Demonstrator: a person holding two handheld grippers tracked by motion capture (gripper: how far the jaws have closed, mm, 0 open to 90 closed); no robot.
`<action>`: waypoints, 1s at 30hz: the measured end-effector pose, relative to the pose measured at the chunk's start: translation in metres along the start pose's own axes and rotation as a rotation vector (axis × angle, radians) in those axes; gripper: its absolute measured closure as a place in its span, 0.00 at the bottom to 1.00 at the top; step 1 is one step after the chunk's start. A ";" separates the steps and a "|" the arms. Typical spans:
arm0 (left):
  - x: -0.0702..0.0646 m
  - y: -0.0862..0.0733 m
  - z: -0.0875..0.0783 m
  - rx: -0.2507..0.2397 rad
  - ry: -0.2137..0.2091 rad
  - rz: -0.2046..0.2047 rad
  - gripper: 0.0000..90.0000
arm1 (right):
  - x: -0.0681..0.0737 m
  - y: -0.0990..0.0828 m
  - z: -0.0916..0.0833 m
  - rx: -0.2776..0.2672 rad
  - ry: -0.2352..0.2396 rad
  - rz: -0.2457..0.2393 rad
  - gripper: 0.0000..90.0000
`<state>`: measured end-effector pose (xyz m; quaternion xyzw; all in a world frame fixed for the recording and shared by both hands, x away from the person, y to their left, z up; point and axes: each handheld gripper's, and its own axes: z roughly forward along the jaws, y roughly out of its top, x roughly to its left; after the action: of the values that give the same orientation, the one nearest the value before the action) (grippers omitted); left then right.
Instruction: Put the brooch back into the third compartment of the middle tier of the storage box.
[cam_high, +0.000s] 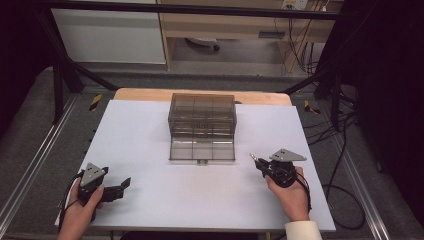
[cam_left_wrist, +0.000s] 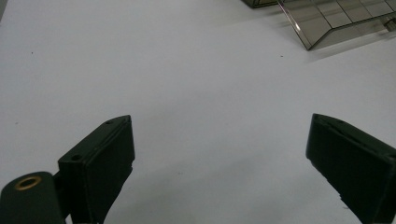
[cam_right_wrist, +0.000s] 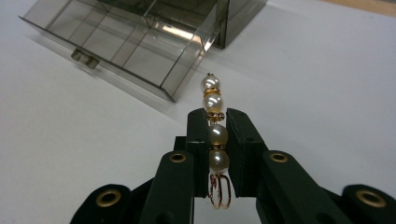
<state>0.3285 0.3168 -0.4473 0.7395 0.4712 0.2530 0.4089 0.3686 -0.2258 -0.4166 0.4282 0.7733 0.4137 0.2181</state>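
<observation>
A person at a white table (cam_high: 150, 130) holds two grippers in front of a clear plastic drawer box (cam_high: 202, 114).

The table's white top carries the smoky see-through box near its far middle, with the bottom drawer (cam_high: 202, 149) pulled out toward the person and its small handle at the front edge; the drawer's compartments look bare. The left gripper (cam_high: 122, 186) rests low at the near left, well apart from the box, its jaws spread wide over bare table with nothing between them. The right gripper (cam_high: 255, 159) sits at the near right, just off the drawer's front corner, its jaws closed on a pearl hair clip (cam_right_wrist: 214, 126): a row of white pearls with gold spacers, two pearls pinched between the pads, two sticking out past the tips toward the drawer, and a copper wire loop at the near end.
</observation>
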 end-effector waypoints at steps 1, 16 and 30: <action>0.000 0.000 0.000 -0.006 -0.002 -0.006 0.08 | 0.001 0.001 -0.001 -0.008 0.002 0.003 0.89; -0.001 0.001 0.000 0.001 0.002 0.005 0.08 | -0.005 0.011 -0.002 -0.041 -0.013 0.005 0.89; 0.003 -0.001 -0.002 -0.004 -0.006 -0.009 0.08 | 0.000 0.019 0.003 -0.033 -0.001 -0.021 0.89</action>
<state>0.3275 0.3202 -0.4466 0.7371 0.4730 0.2499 0.4128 0.3801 -0.2192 -0.4023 0.4166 0.7708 0.4237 0.2299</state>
